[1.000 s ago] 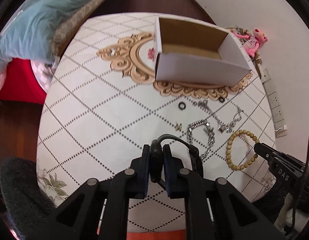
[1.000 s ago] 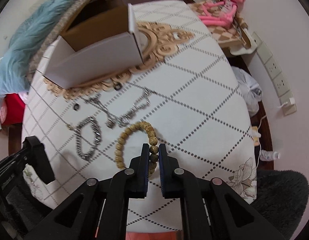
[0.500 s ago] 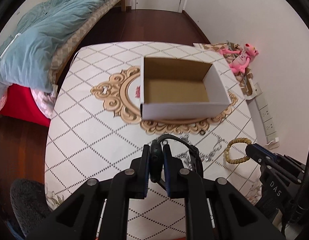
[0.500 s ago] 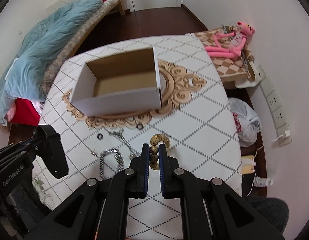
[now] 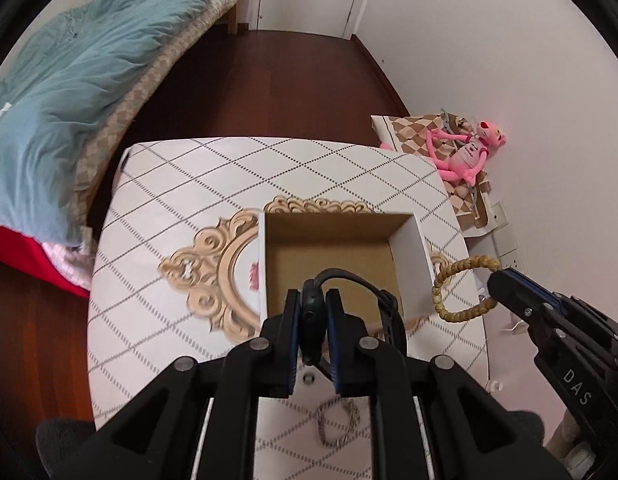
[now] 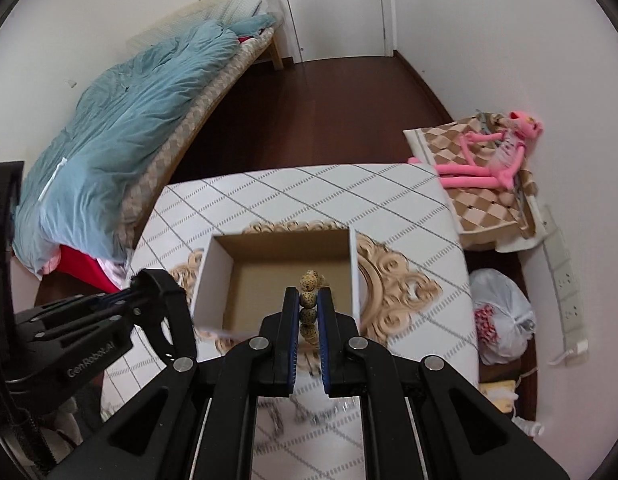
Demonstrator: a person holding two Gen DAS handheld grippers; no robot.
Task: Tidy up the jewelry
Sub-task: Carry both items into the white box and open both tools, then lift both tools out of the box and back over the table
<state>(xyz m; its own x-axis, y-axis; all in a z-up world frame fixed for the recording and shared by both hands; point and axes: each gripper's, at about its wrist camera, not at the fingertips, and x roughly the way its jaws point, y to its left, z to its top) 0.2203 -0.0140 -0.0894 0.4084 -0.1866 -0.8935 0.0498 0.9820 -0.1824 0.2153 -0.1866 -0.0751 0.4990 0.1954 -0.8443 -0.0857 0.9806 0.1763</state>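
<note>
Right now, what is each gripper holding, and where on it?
The left gripper pinches a dark watch by its case. The right gripper pinches a wooden bead bracelet by a few beads of its loop.

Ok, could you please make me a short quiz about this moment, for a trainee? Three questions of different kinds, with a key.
1. True or false: the cardboard box on the table already holds jewelry.
2. Multiple choice: what is the right gripper holding?
A. a silver chain
B. a beaded bracelet
C. a black ring
3. Fill in: the left gripper is shut on a dark ____, and a silver chain bracelet lies on the table below it.

Key
1. False; the part of the box floor that shows is bare.
2. B; the wooden beads sit between its fingers, above the box.
3. watch; its strap loops out to the side.
</note>
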